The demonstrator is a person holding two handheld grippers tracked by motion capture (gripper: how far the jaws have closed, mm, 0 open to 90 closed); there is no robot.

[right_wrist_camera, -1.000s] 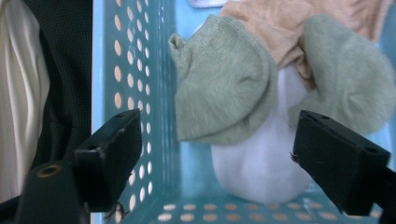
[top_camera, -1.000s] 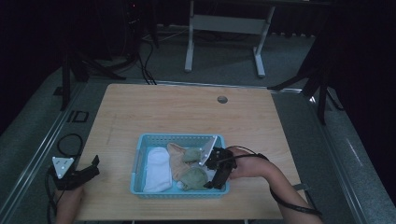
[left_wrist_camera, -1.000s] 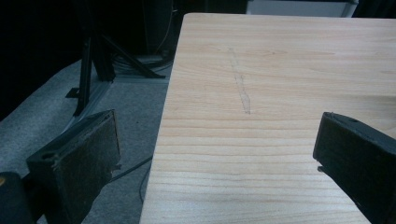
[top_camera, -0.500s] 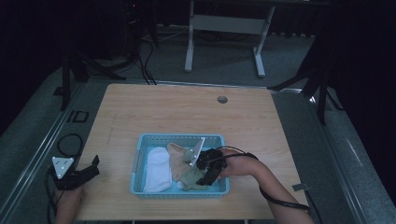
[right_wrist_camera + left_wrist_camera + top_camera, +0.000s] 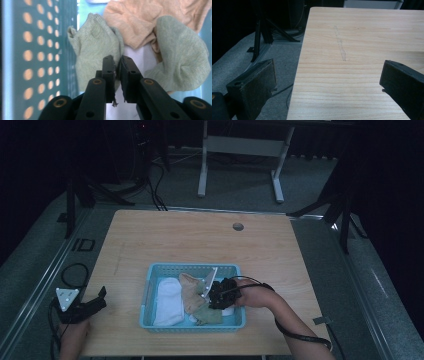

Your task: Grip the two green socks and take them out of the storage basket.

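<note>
A light-blue plastic basket (image 5: 192, 270) w/ perforated walls sits on the wooden table (image 5: 200, 240), toward the person's edge. Inside: a white cloth (image 5: 167, 302) at the basket's left end, a peach cloth (image 5: 190, 287) in the middle, and a green sock (image 5: 209, 315) at the near-right part. All soft, crumpled knit fabric; the green sock shows a fine ribbed weave in the right gripper view (image 5: 95, 47), w/ the peach cloth (image 5: 140, 22) bunched beyond it and a second green fold to the side.

Right gripper (image 5: 220, 295) is down inside the basket's right half, jaws nearly together, pinching an edge of the green sock; a few threads hang between them (image 5: 117, 75).

Left gripper (image 5: 82, 307) rests well left of the basket, at the table's near-left edge, jaws spread wide w/ nothing between them; bare wood grain w/ a faint pencil-like streak lies ahead.
</note>
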